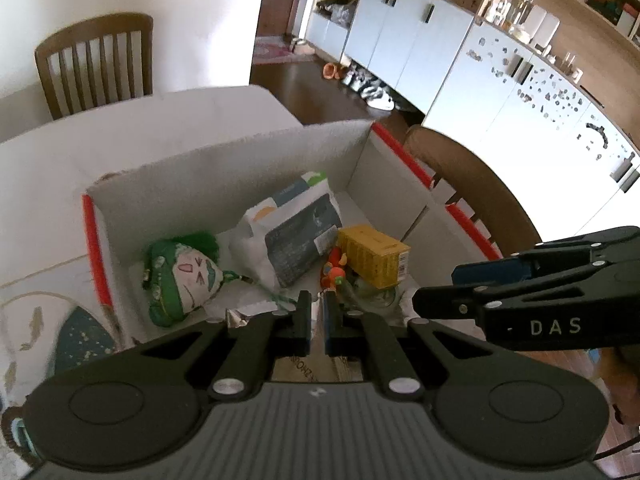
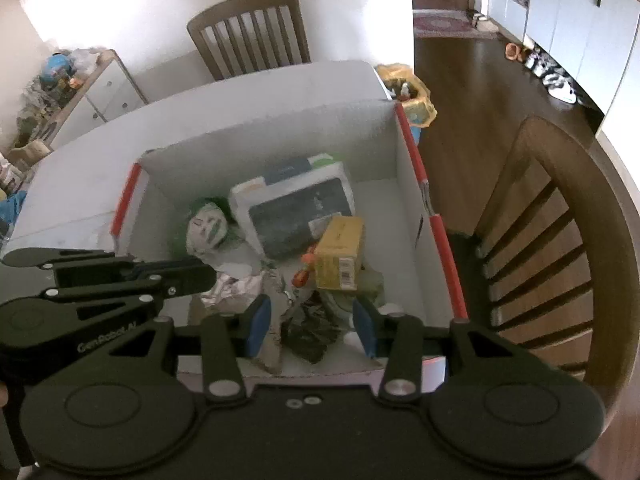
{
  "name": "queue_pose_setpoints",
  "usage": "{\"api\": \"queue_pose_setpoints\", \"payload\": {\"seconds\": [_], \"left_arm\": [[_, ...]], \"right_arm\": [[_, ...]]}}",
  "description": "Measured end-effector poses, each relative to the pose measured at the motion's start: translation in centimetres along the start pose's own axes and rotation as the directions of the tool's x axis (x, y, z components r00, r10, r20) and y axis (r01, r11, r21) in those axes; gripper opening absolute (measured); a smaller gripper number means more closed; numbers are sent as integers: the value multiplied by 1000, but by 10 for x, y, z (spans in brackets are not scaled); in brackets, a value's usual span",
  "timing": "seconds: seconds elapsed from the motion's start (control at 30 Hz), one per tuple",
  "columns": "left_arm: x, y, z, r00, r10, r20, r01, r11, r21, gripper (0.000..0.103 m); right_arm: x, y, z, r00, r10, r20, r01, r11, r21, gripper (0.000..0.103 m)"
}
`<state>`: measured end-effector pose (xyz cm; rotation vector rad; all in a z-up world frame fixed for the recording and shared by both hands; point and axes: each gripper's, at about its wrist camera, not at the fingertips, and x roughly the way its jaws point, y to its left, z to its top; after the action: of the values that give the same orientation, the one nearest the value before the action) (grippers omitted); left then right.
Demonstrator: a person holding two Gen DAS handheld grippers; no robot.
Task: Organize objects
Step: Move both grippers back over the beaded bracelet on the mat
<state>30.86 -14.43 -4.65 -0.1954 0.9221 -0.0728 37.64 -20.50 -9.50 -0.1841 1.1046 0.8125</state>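
A white cardboard box (image 1: 240, 168) (image 2: 280, 132) with red edges stands on the table. It holds a green plush doll (image 1: 184, 276) (image 2: 206, 230), a white and dark packet (image 1: 296, 232) (image 2: 296, 210), a yellow carton (image 1: 376, 256) (image 2: 340, 256), a small orange toy (image 1: 334, 268) (image 2: 302, 274) and crumpled foil (image 2: 240, 286). My left gripper (image 1: 318, 320) (image 2: 208, 274) is shut over the box's near edge, with nothing visibly held. My right gripper (image 2: 312, 330) (image 1: 436, 286) is open above a dark crumpled wrapper (image 2: 312, 332); its blue pads (image 2: 260, 328) touch nothing.
One wooden chair (image 2: 250, 28) stands behind the white table (image 2: 100, 152), another chair (image 2: 560, 240) to the box's right. A yellow-lined bin (image 2: 412, 92) sits past the table corner. White cabinets (image 1: 420, 40) line the far wall. A patterned mat (image 1: 40, 332) lies left of the box.
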Motion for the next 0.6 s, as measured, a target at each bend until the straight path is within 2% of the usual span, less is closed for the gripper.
{"api": "queue_pose_setpoints", "payload": {"seconds": [0.17,0.3,0.6], "left_arm": [[-31,-1,-2,998,25,50,-25,1000,3,6],[-56,4,-6,996,28,86,-29,1000,3,6],[-103,39,-21,990,61,127,-58,998,-25,6]], "right_arm": [[-19,15,-3,999,14,40,-13,999,-35,47],[-34,30,-5,995,41,87,-35,997,-66,55],[-48,77,-11,985,83,150,-64,990,-125,64]]}}
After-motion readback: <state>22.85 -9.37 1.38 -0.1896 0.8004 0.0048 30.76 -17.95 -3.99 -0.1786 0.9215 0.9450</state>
